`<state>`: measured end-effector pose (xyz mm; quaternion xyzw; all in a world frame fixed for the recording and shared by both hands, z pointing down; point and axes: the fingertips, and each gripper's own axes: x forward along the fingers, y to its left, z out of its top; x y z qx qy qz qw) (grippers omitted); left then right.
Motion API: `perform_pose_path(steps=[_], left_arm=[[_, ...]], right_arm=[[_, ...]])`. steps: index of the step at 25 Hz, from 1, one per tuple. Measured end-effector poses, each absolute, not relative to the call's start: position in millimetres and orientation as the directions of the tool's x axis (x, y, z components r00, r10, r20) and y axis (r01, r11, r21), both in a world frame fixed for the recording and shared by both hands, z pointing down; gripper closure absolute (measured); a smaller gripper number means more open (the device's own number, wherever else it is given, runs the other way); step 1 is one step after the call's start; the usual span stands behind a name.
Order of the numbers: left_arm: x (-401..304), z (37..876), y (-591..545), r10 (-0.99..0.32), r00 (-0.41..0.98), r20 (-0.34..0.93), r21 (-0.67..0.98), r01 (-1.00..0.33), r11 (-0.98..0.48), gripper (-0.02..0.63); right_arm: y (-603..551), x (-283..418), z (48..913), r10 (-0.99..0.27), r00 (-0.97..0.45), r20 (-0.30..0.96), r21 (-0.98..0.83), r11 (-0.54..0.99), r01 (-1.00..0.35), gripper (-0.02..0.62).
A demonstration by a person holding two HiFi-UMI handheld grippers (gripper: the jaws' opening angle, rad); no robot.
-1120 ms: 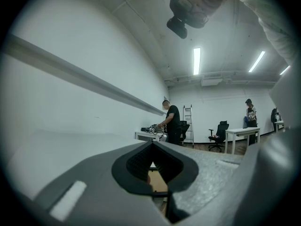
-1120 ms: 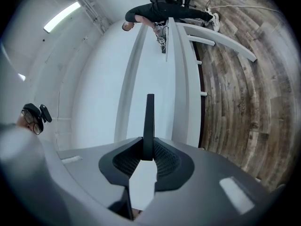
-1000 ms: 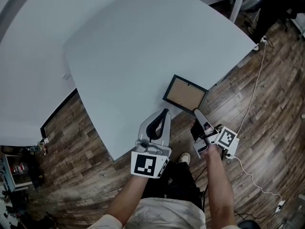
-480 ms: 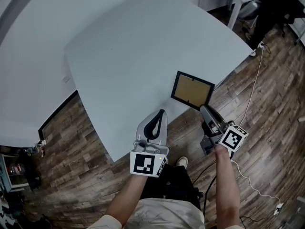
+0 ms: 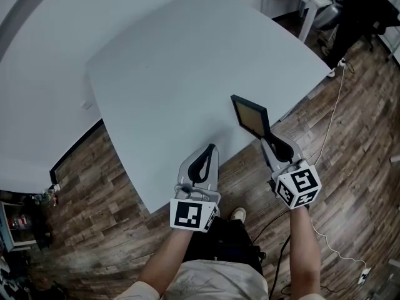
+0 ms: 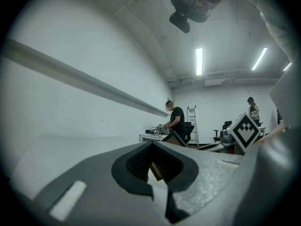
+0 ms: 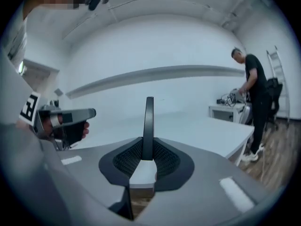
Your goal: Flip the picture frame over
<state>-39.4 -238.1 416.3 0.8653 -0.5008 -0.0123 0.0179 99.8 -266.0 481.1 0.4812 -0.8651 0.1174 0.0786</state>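
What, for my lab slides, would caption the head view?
The right gripper clamps the picture frame, tipped upright near the table edge; left gripper rests shut.

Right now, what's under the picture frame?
Just the white table. The picture frame is turned up on edge, pinched by the right gripper. Whether its bottom edge touches the table cannot be seen.

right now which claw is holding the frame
The right claw: its jaws pinch the frame by one edge, holding it upright. The left claw holds nothing.
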Motion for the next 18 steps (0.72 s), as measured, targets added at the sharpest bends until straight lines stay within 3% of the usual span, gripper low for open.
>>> perform_pose_path(steps=[6,11,18], left_arm=[[-43,415,-239,-0.87,0.493,-0.007,0.044,-0.869,-0.493,0.606],[-46,414,-236,-0.874,0.487,-0.011,0.047,-0.872,-0.487,0.606],[-48,419,-232,-0.877,0.48,-0.001,0.054,-0.876,-0.48,0.606]], right_arm=[[-268,91,463,-0.863,-0.424,0.275,0.278,0.493,-0.824,0.501],[-262,82,468,-0.9,-0.324,0.291,0.642,0.435,-0.632,0.502],[-252,76,501,-0.914,-0.265,0.307,0.829,0.394,-0.397,0.502]])
